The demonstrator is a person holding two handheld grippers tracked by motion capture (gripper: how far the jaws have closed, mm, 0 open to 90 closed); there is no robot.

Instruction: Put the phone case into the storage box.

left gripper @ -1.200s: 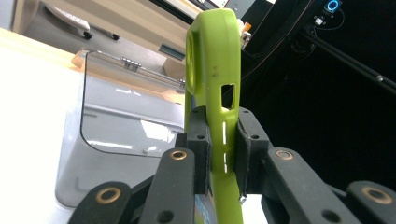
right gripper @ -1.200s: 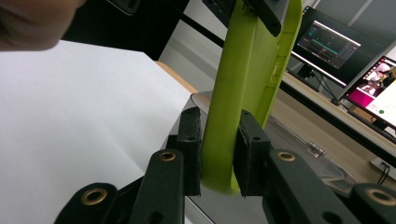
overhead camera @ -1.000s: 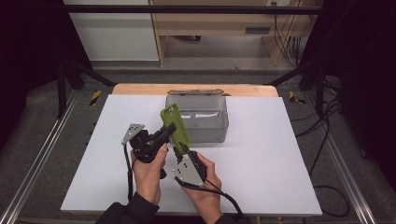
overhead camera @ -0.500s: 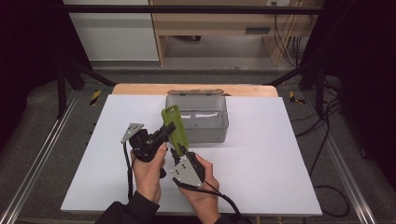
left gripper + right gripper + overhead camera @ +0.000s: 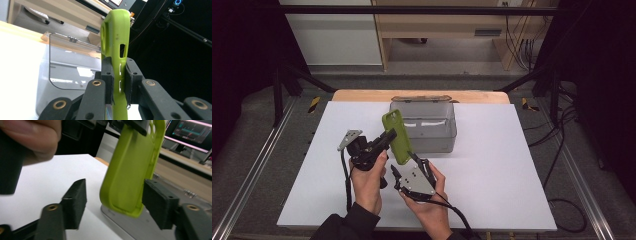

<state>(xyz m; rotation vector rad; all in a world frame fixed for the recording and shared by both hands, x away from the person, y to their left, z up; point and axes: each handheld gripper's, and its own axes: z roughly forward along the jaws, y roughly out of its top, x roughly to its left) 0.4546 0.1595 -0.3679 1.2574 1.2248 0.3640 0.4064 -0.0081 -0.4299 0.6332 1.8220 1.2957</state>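
Observation:
A lime-green phone case [image 5: 397, 137] stands upright above the table, tilted a little. My left gripper [image 5: 386, 139] is shut on its side edge; in the left gripper view both pads press the green phone case [image 5: 116, 37] near its side slots, with the left gripper [image 5: 119, 80] closed on it. My right gripper [image 5: 404, 162] is just below the case and its jaws have just been opening. In the right gripper view the phone case [image 5: 130, 170] hangs between the spread jaws of the right gripper [image 5: 115, 195]. The left pad stands well clear of it.
A grey translucent plastic box [image 5: 432, 127] with its lid open stands just behind the case, near the table's far edge. White sheet [image 5: 492, 165] covers the table, with free room to the right and left. Cables trail from both grippers toward the person.
The right gripper's jaws have spread apart from the case's lower end. The case stays in the left gripper, and neither hand has shifted.

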